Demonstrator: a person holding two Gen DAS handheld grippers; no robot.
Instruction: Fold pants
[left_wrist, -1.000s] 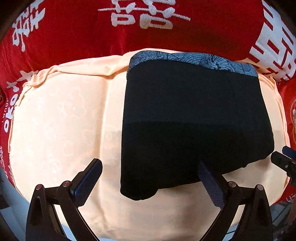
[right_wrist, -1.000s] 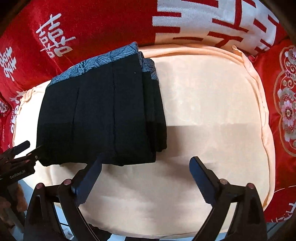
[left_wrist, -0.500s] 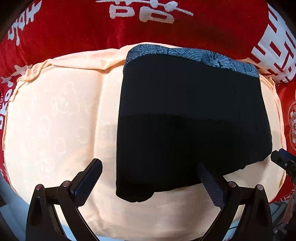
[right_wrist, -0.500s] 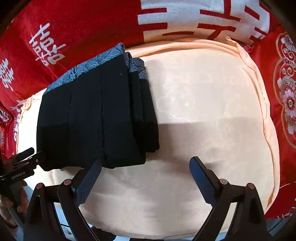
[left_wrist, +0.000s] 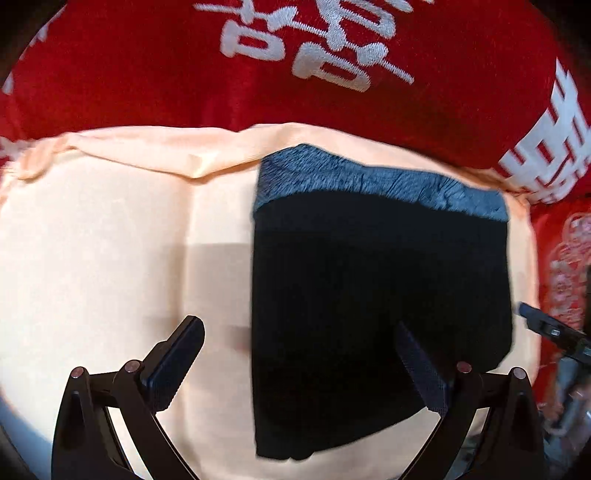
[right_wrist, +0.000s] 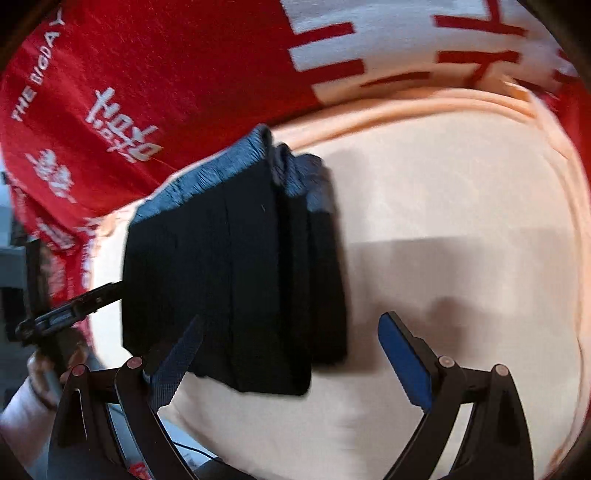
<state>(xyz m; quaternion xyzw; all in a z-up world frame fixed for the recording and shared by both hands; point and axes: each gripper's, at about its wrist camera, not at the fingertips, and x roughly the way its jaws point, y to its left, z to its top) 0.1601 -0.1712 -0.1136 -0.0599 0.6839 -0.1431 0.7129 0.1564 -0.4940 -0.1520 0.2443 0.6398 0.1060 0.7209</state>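
Observation:
The black pants (left_wrist: 376, 306) lie folded into a compact stack on the peach cushion (left_wrist: 103, 251), with the blue-grey patterned waistband (left_wrist: 373, 181) at the far end. My left gripper (left_wrist: 299, 362) is open and empty, hovering over the stack's near left edge. In the right wrist view the pants (right_wrist: 236, 273) sit left of centre with the folded layers showing on their right side. My right gripper (right_wrist: 291, 354) is open and empty above the stack's near right corner. The left gripper also shows in the right wrist view (right_wrist: 70, 310), at the left edge.
A red blanket with white characters (left_wrist: 295, 66) lies behind the cushion and wraps round its sides (right_wrist: 110, 92). The peach cushion (right_wrist: 461, 221) has bare surface right of the pants. The right gripper's tip (left_wrist: 550, 328) shows at the right edge of the left wrist view.
Both grippers have pulled back and up from the folded pants and turned outward. The stack stays still on the cushion. Both views are blurred by motion.

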